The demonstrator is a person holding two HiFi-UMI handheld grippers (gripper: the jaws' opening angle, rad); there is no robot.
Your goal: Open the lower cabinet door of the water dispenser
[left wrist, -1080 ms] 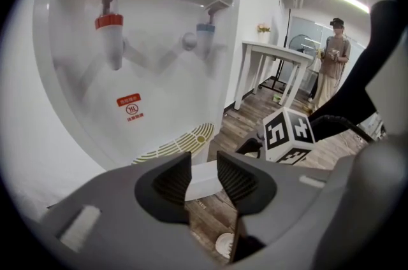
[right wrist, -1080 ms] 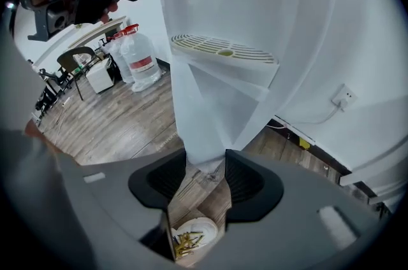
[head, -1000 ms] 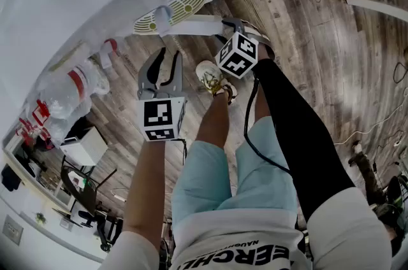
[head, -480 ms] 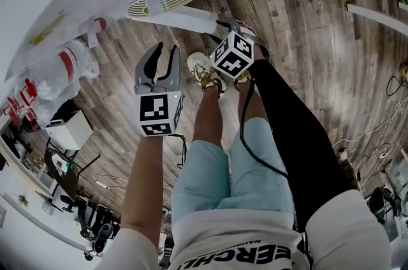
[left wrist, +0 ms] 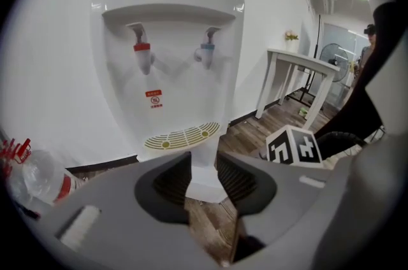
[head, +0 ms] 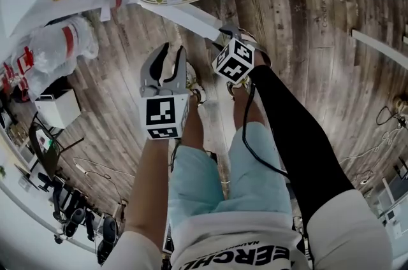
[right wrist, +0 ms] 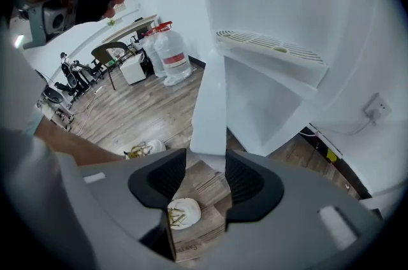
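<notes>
Nearest the person, over the floor (head: 299, 39), the left claw (left wrist: 203, 167) hangs spread and empty, facing the dispenser (left wrist: 172, 39). Just beyond it, the right claw (right wrist: 205, 163) pinches the free edge of the door (right wrist: 209, 103), which over the last second has swung further out from under the drip tray (right wrist: 271, 46). Behind the door the cavity (right wrist: 268, 103) stands exposed, so I judge the opening nearly complete.
</notes>
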